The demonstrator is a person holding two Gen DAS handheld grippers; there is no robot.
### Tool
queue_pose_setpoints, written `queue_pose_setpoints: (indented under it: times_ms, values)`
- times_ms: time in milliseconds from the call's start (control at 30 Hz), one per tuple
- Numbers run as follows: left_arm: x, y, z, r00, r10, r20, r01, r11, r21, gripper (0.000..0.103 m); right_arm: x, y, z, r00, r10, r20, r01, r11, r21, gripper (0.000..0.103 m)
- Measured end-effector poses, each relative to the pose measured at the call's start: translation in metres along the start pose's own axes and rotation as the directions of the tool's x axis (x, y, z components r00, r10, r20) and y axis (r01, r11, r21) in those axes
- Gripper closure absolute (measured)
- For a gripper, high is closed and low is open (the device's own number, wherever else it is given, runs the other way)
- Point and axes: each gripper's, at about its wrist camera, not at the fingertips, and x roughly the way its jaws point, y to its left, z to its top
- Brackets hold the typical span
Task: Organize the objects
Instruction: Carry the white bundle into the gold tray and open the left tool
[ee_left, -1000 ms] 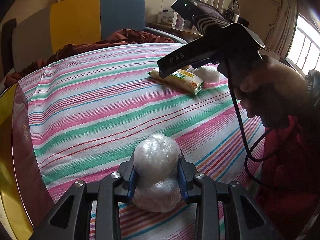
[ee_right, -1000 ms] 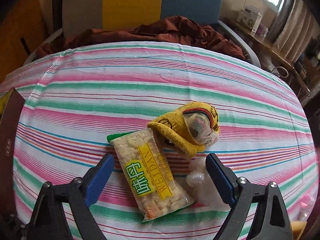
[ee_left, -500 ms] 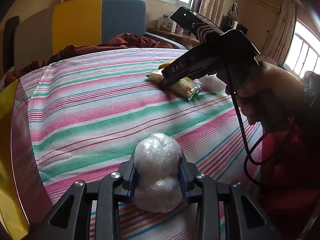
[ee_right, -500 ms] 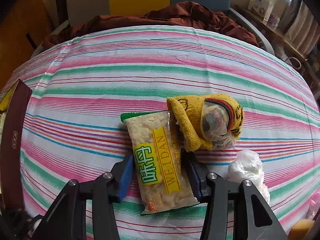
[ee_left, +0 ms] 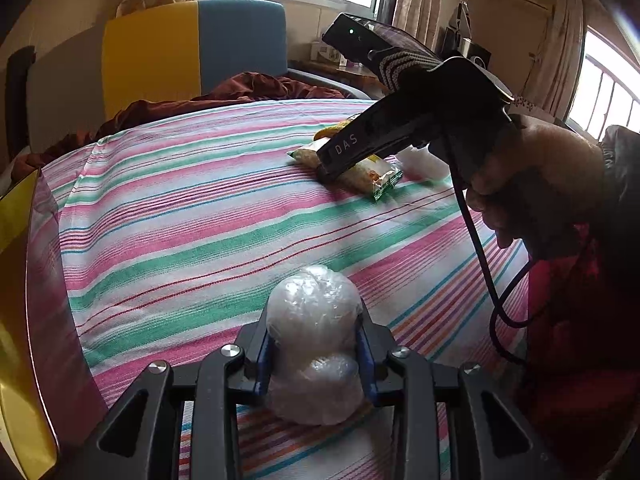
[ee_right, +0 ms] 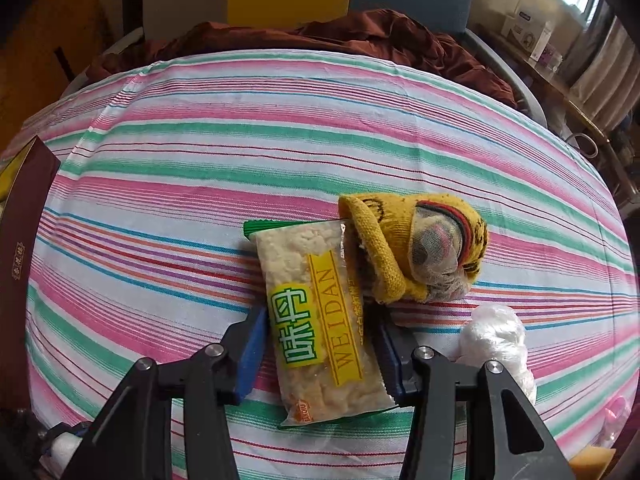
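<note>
Fingers of the right gripper [ee_right: 320,350], blue-padded on black linkages, have just been closing and now press both long edges of the snack packet [ee_right: 320,320], a flat, clear crinkly pouch of pale puffed pieces with a yellow band and a green label. The packet lies flat on the striped sheet [ee_right: 240,140], a thin woven cloth of pink, green and white bands stretched over the bed.

Touching the packet's upper right corner sits a yellow knitted sock [ee_right: 412,252], ribbed at its cuff and bunched into a lump, with a worn whitish patch. Just right of the packet, beside the right finger, lies a crumpled white plastic wad [ee_right: 496,340].

The left gripper [ee_left: 314,356] has its fingers drawn nearly together, squeezing a lumpy ball of clear plastic film [ee_left: 314,340] that bulges above and below the pads, close above the sheet, well apart from the packet. Seen from there, a hand [ee_left: 532,192] grips the black handle over the packet.

Far beyond the packet, a rumpled brown blanket [ee_right: 320,40] lies at the sheet's edge. A dark red box [ee_right: 24,248] stands at the far left.
</note>
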Motion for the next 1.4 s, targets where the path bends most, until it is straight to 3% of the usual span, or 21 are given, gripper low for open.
queue_pose_setpoints:
  times_ms: [367,500,633,733,867,1033,1133,1400]
  values:
    - [-0.002,-0.003,0.000,1.000,0.020,-0.012,-0.019,1.000,0.017,0.069,-0.002,0.002,-0.003,1.000,-0.008,0.007,0.008,1.000,-0.008,0.053]
    - [-0.015,0.001,0.003,0.999,-0.015,-0.035,0.013,0.999,-0.045,0.070,-0.005,0.004,-0.004,1.000,-0.012,0.014,0.013,1.000,-0.018,0.053]
    - [-0.061,0.013,0.023,0.997,-0.037,0.060,0.043,0.995,-0.093,0.070,-0.006,0.006,-0.007,1.000,-0.020,0.021,0.020,0.999,-0.029,0.054]
    - [-0.101,0.048,0.043,0.992,-0.004,0.125,0.025,0.986,-0.167,0.070,-0.006,0.007,-0.009,0.999,-0.030,0.025,0.031,0.999,-0.039,0.054]
    - [-0.132,0.122,0.055,0.993,0.050,0.105,-0.012,0.942,-0.334,0.070,-0.006,0.007,-0.009,0.999,-0.034,0.026,0.035,0.998,-0.044,0.054]
    - [-0.133,0.218,0.045,0.993,0.116,-0.002,-0.099,0.843,-0.529,0.070,-0.004,0.009,-0.008,0.998,-0.053,0.034,0.055,0.996,-0.066,0.055]
    - [-0.125,0.254,0.038,0.986,0.158,-0.050,-0.158,0.798,-0.582,0.070,-0.004,0.009,-0.008,0.998,-0.054,0.034,0.056,0.996,-0.067,0.055]
    - [-0.091,0.301,0.033,0.963,0.203,-0.174,-0.267,0.765,-0.586,0.069,-0.005,0.009,-0.008,0.998,-0.059,0.036,0.062,0.995,-0.077,0.055]
